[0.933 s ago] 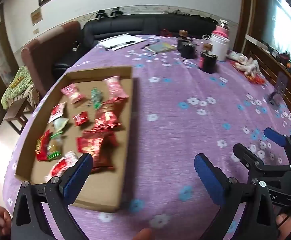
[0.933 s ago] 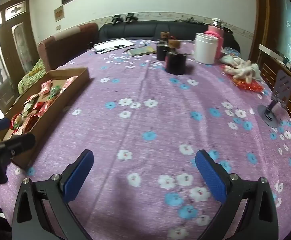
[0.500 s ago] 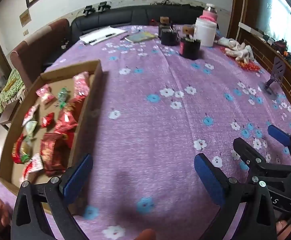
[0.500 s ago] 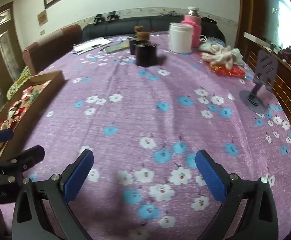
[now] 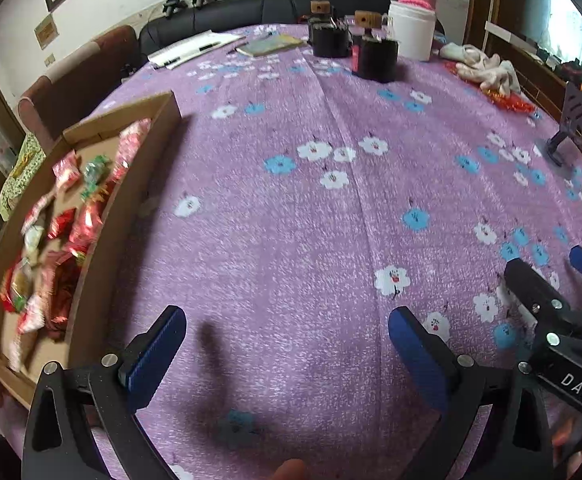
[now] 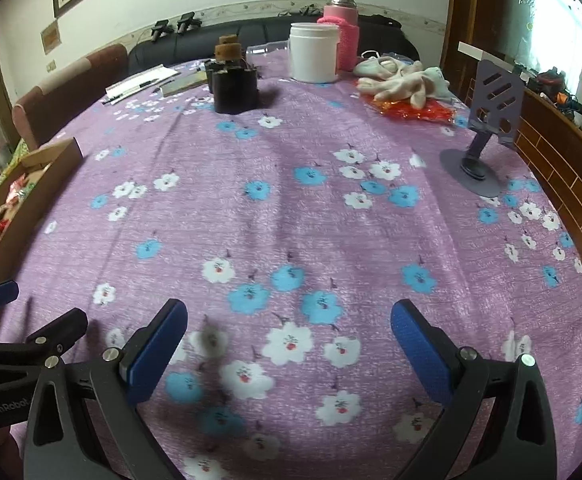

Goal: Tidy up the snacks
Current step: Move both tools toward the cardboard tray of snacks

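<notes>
Fingers of left gripper (image 5: pixel 287 344) and right gripper (image 6: pixel 289 340) wide apart, empty — side by side, low over tablecloth (image 6: pixel 291 208).

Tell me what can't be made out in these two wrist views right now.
- Snack packets, left wrist view: motion-blurred, labels unreadable.
- Cardboard tray, right wrist view: cut off by the left edge, its wall hiding most packets.
- Papers, right wrist view: writing too small.
</notes>
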Action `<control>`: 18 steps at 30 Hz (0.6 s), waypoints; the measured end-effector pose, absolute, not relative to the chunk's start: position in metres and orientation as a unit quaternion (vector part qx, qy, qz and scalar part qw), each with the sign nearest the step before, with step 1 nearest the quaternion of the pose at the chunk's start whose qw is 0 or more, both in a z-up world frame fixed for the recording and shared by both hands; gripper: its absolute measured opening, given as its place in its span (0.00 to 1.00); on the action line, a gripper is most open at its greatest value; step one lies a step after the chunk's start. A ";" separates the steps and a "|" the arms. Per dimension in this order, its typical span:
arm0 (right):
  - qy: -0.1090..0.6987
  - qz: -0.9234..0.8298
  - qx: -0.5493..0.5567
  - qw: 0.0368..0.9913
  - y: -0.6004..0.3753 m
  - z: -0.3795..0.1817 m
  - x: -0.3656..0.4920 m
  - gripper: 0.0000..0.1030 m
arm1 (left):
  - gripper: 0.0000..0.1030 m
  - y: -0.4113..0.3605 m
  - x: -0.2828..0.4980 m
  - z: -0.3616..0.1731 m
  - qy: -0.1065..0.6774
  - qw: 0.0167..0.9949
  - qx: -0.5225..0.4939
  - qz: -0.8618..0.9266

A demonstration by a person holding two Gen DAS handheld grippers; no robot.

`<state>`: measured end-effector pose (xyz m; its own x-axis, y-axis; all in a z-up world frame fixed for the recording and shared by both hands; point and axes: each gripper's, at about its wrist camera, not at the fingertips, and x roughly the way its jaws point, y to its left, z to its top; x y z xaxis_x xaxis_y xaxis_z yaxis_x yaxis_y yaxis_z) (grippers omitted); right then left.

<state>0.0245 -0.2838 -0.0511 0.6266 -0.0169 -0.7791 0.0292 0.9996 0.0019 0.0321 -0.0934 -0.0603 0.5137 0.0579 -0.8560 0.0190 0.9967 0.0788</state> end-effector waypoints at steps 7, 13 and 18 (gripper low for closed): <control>0.444 -0.015 0.007 0.896 -0.289 -0.055 0.026 0.98 | 0.99 -0.095 0.027 -0.064 0.486 0.873 0.031 0.004; 0.449 -0.013 0.006 0.893 -0.288 -0.057 0.026 0.98 | 0.99 -0.094 0.023 -0.064 0.478 0.878 0.021 0.001; 0.451 -0.011 0.009 0.892 -0.289 -0.058 0.026 0.98 | 0.99 -0.097 0.024 -0.062 0.485 0.874 0.024 -0.010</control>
<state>0.0262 -0.2890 -0.0579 0.5931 -0.0122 -0.8051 0.0283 0.9996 0.0058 0.0239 -0.0970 -0.0622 0.5289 0.0059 -0.8486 0.0399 0.9987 0.0318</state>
